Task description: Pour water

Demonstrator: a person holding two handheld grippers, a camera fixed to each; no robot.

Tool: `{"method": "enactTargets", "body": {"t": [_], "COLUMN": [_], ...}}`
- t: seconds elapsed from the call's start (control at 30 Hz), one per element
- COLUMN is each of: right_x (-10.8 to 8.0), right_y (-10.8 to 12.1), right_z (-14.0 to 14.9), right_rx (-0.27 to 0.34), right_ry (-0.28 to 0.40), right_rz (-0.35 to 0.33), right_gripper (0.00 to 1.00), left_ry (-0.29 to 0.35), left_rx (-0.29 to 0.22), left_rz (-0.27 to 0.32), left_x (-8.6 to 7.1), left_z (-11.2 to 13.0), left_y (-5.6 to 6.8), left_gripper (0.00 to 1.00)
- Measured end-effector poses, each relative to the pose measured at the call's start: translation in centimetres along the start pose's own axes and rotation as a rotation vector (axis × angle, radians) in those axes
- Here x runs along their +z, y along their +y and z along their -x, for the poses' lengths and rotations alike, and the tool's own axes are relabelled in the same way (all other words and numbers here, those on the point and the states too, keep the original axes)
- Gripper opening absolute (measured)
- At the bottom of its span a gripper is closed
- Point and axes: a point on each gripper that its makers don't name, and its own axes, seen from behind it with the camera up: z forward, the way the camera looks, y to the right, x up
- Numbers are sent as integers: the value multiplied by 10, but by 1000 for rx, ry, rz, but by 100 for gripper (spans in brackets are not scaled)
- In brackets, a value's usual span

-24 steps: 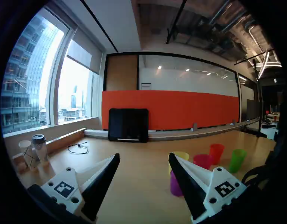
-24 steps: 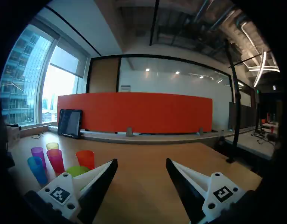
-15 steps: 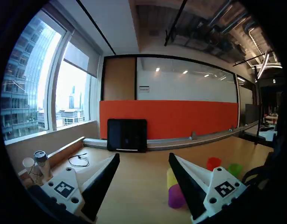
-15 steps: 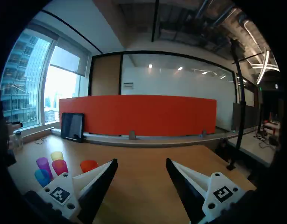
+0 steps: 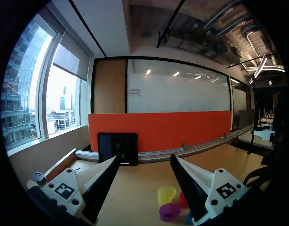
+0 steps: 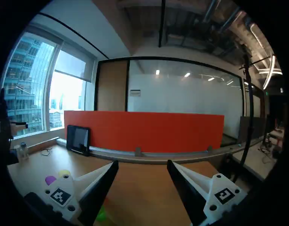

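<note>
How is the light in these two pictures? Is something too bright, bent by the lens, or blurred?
Left gripper view: daylight through the window is blown out to white, and the orange partition bows from the fisheye lens. Right gripper view: the window glares likewise, small light spots show on the glass wall, and I see no clear motion blur.

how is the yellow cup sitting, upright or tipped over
Upright: in the left gripper view the yellow cup stands on the table with its open rim facing up.
</note>
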Motion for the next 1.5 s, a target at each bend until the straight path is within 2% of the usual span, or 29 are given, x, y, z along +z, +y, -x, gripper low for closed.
{"method": "enactTargets", "body": {"t": [0.2,0.43,0.7,1.1,1.27,1.5], "right_x": [1,1,-3,-15,-23,-26], "right_y": [2,-4,-22,-63,-82,-95], "right_z": [-30,-28,-38,-46,-51,-52], "right_rx": [0,5,10,-1,12,22], "right_ry": [19,4,12,12,15,10], "right_rz": [-8,-47,-160,-373,-464,-527], "right_gripper": [100,100,100,100,100,100], "left_ry": [26,-2,-4,-2,-8,-16], "left_rx": [-9,10,9,15,0,0], "left_rz": [24,67,156,347,421,485], "left_x": [3,7,8,0,-5,-9], "left_z": [-28,-21,-25,-32,-33,-27], "left_y": [4,13,29,73,90,101], "left_gripper": [98,98,97,97,97,97]}}
